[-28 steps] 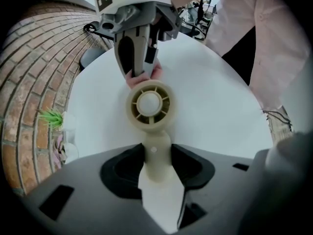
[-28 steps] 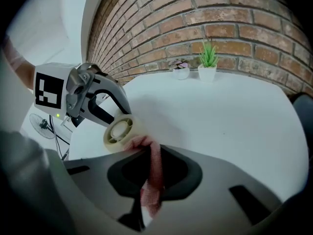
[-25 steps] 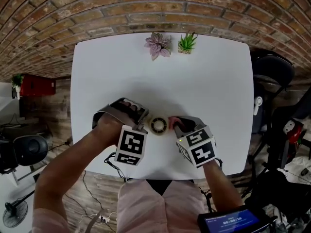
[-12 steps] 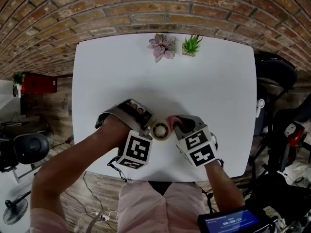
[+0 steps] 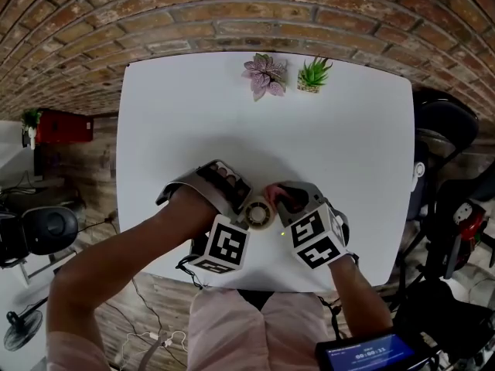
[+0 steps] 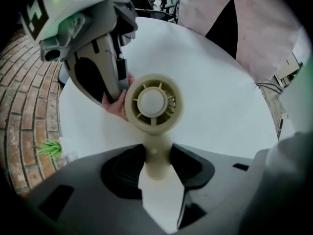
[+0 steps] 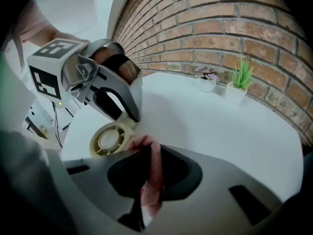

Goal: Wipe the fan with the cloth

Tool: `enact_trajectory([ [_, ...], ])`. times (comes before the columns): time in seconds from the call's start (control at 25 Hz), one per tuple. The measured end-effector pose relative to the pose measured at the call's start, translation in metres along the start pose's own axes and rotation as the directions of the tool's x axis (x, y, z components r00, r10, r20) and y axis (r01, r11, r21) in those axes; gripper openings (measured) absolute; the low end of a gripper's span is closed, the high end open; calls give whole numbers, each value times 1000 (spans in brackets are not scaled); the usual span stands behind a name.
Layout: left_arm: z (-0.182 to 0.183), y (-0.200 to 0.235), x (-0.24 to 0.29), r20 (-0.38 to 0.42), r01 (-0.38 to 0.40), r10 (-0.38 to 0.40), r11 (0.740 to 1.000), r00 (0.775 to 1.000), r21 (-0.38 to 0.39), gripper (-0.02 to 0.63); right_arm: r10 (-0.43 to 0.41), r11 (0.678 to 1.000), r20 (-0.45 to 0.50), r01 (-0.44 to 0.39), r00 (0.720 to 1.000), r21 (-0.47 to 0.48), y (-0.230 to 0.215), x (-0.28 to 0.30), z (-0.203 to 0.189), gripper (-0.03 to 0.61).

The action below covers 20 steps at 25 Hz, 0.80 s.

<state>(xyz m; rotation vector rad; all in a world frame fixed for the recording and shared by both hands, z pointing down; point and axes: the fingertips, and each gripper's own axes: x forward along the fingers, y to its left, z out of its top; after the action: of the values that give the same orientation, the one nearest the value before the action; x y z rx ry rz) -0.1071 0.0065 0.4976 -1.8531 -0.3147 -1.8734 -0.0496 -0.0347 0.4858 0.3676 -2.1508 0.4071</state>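
Observation:
A small cream fan (image 5: 259, 213) lies on the white table (image 5: 325, 145) near its front edge. In the left gripper view its round grille (image 6: 154, 103) faces the camera, and its handle (image 6: 155, 168) runs back between the jaws. My left gripper (image 6: 155, 153) points down and is shut on that handle. My right gripper (image 7: 149, 168) is shut on a pink cloth (image 7: 152, 175), which touches the fan's rim (image 7: 108, 140). In the head view the left gripper (image 5: 240, 207) is left of the fan and the right gripper (image 5: 280, 199) is right of it, with the cloth (image 5: 275, 196) between them.
Two small potted plants, one pinkish (image 5: 265, 73) and one green (image 5: 315, 73), stand at the table's far edge by the brick wall. A dark chair (image 5: 441, 122) is off the right side. The table's front edge runs just below the grippers.
Both grippers have rolled a little about their own lines while staying at the fan. The fan remains held, and the cloth stays against its rim.

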Motion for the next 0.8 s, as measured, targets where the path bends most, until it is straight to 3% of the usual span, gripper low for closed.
enact_trajectory([
  [0.44, 1, 0, 1, -3, 19, -19, 1000, 1000, -4, 186, 8, 993, -12, -9, 1000, -117, 2, 9, 15, 36],
  [0.8, 1, 0, 1, -5, 29, -29, 999, 1000, -13, 186, 36, 990, -3, -36, 999, -138, 7, 17, 27, 37],
])
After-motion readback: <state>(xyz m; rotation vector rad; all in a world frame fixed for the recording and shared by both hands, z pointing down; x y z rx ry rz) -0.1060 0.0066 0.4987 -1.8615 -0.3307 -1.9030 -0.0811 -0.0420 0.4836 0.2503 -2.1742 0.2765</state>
